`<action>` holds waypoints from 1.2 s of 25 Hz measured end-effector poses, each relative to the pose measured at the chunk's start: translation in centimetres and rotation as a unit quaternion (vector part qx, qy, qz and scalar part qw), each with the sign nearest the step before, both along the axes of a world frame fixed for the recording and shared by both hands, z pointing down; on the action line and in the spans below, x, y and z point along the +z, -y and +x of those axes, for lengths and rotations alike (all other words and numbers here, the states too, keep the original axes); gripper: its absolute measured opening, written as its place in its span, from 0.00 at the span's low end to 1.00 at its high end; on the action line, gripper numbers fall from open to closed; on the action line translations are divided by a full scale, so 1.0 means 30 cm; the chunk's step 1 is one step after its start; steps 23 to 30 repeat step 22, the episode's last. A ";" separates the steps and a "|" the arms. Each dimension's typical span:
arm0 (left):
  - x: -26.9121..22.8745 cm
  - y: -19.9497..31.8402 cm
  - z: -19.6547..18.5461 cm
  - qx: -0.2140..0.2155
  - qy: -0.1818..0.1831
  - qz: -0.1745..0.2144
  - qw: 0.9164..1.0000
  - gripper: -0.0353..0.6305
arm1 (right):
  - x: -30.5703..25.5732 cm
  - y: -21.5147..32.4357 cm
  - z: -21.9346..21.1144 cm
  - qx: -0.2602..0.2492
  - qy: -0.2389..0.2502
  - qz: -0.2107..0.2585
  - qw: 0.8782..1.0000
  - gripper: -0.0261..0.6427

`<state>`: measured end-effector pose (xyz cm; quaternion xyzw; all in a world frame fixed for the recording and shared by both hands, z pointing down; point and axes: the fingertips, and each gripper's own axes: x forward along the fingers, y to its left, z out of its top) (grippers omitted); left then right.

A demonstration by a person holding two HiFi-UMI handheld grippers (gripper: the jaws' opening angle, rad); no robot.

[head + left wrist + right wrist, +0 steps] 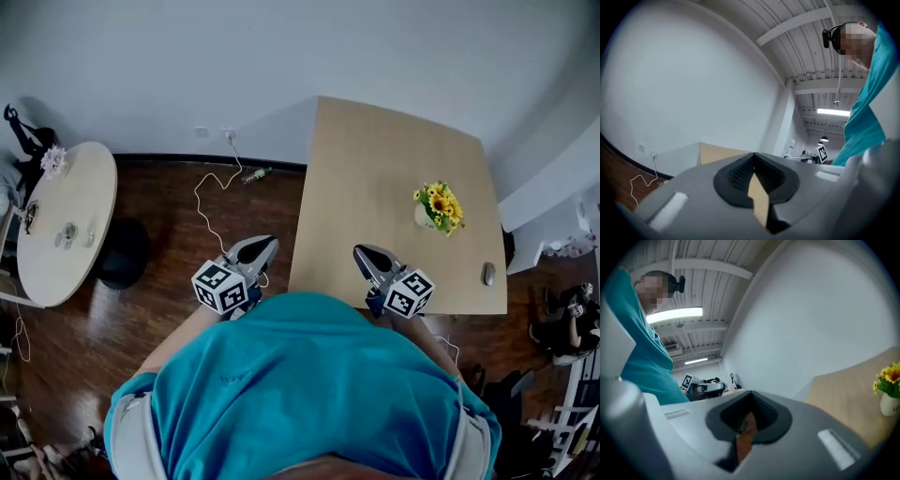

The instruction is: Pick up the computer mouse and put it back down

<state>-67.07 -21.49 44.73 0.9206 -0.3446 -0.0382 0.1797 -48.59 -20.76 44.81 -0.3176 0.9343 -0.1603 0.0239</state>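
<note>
Holding left claw [267,246] and right claw [361,253] level, both clamped together and empty, by the worktop [375,169] near edge; computer mouse [488,274] lying well right of the right claw.

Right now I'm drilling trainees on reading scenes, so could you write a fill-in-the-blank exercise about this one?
In the head view, the computer mouse lies to the ____ of the flower vase.
Its flowers are ____.
The left gripper and the right gripper, jaws together, hold ____.
Missing words: right; yellow; nothing.
</note>
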 end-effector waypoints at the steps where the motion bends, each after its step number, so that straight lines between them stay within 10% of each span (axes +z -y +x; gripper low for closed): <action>1: -0.001 0.002 0.002 0.001 0.002 0.002 1.000 0.06 | -0.001 0.000 -0.001 -0.003 -0.001 0.001 1.000 0.04; 30: -0.003 0.051 0.016 -0.001 0.003 0.009 1.000 0.06 | -0.003 0.028 0.021 -0.011 -0.017 0.015 1.000 0.04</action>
